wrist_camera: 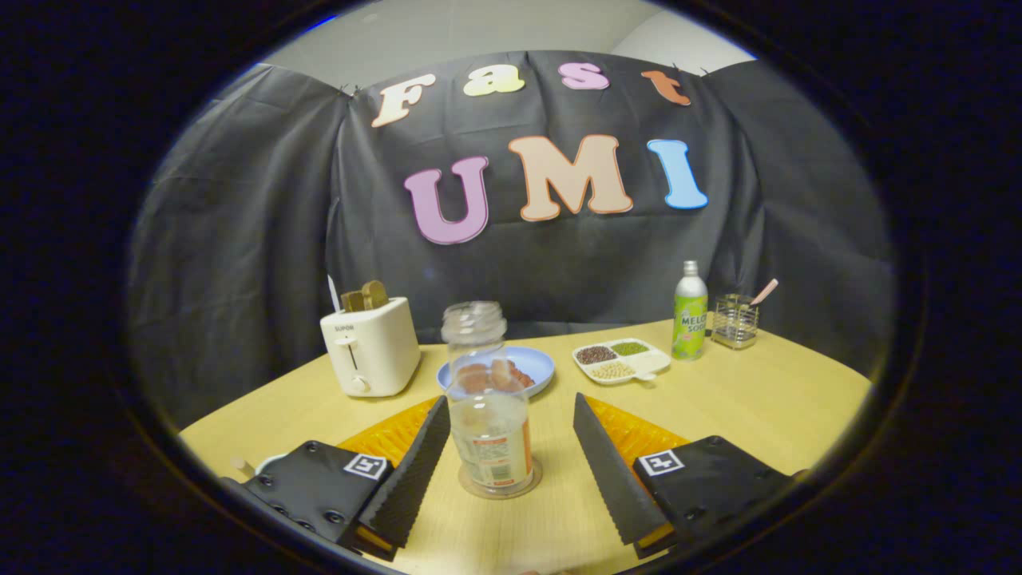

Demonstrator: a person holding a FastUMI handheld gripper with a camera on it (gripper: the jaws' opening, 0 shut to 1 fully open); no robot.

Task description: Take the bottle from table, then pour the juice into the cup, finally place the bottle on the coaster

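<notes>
Pale wood is the table [742, 399] surface throughout, and we log its contents from left to right. Farthest left, beside the left finger's mount, we see a small sliver of a white rim [270, 461], too little showing to say what it is. Behind it stands a white toaster [371, 345] with two browned slices poking out of its slots. Next comes the bottle [489, 399], clear, uncapped, upright, with an orange-and-white label low on its body; we see no liquid level clearly through the wall. It stands on a round transparent coaster [471, 485], whose edge shows around the bottle's base. The gripper [506, 449] is spread wide: we note its two fingers standing on either side of the bottle, each clear of the glass with table visible in the gaps, so nothing is grasped. Just beyond the bottle lies a blue plate [539, 363] holding reddish-brown pieces of food, partly seen through the bottle. To the right of that sits a white divided dish [648, 366] with dark, green and pale beans in separate compartments. Further right stands a green soda bottle [690, 313] with a silver cap, and near it a wire holder [734, 321] with a pink-handled utensil leaning out.
</notes>
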